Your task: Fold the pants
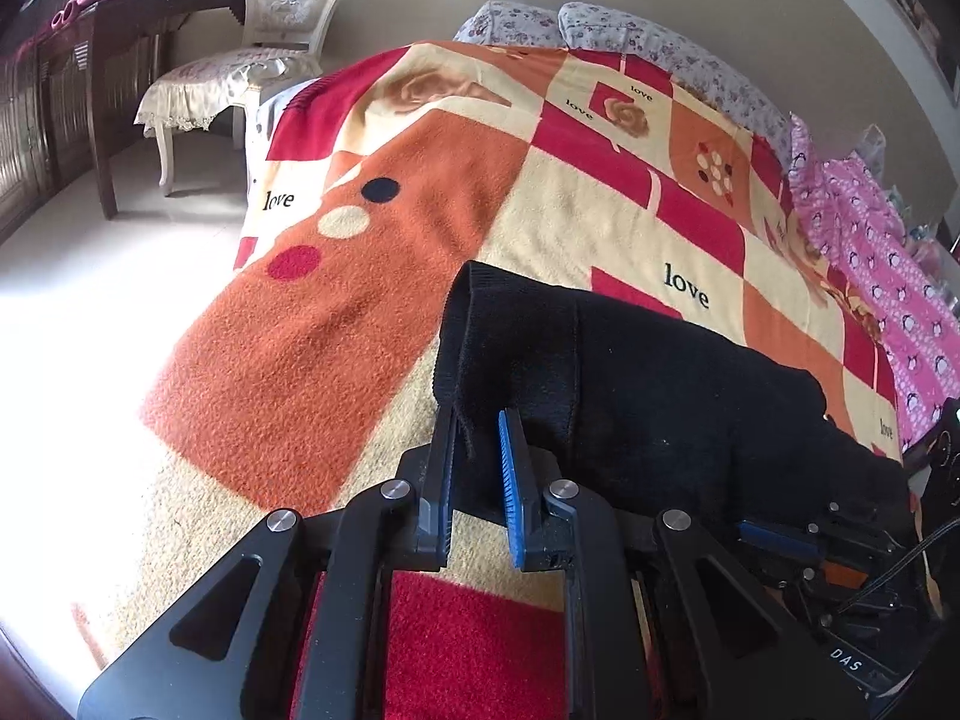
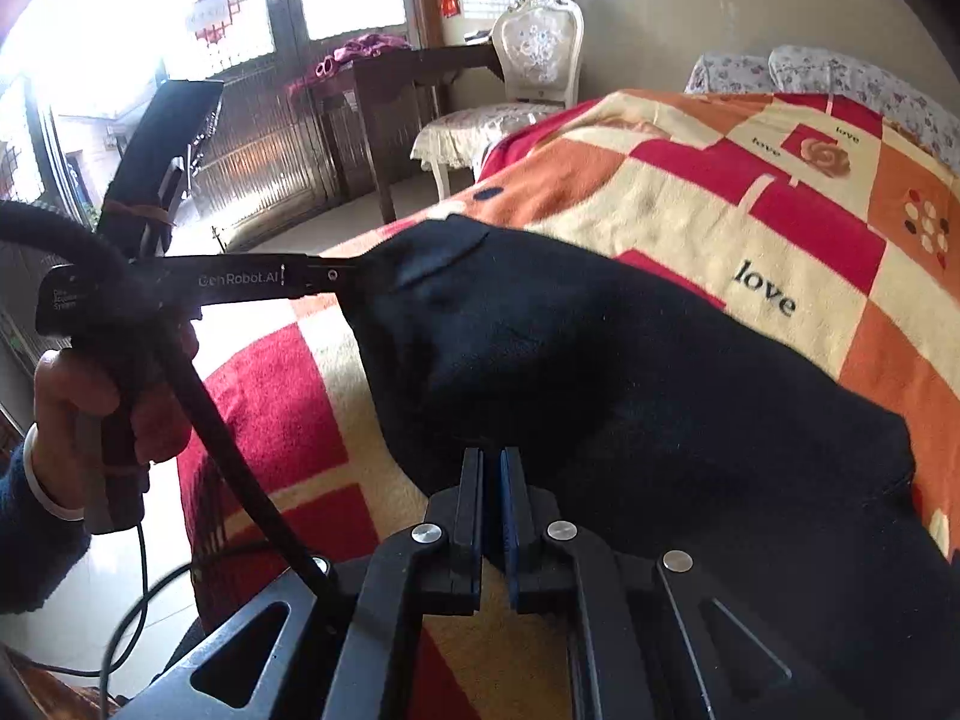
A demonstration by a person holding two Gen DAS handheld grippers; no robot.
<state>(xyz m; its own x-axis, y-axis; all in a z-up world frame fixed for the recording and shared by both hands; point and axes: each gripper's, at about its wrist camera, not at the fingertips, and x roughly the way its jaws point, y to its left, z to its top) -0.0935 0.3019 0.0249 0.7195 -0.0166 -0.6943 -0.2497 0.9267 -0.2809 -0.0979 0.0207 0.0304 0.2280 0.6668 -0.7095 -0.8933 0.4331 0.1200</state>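
Black pants (image 1: 660, 396) lie across a patterned blanket (image 1: 336, 312) on a bed. My left gripper (image 1: 480, 420) has its jaws partly apart with the ribbed cuff end (image 1: 474, 336) of the pants between them; the left pad touches the cloth. In the right wrist view the pants (image 2: 600, 384) spread across the bed. My right gripper (image 2: 492, 456) is shut on the near edge of the pants. The left gripper (image 2: 342, 276) shows there too, pinching the far end of the pants.
A white floral chair (image 1: 264, 42) and a dark wooden desk (image 1: 120, 42) stand beyond the bed's left side. Floral pillows (image 1: 600, 30) lie at the head. Pink printed fabric (image 1: 870, 276) lies along the right side. A cable (image 2: 240, 456) hangs from the left gripper.
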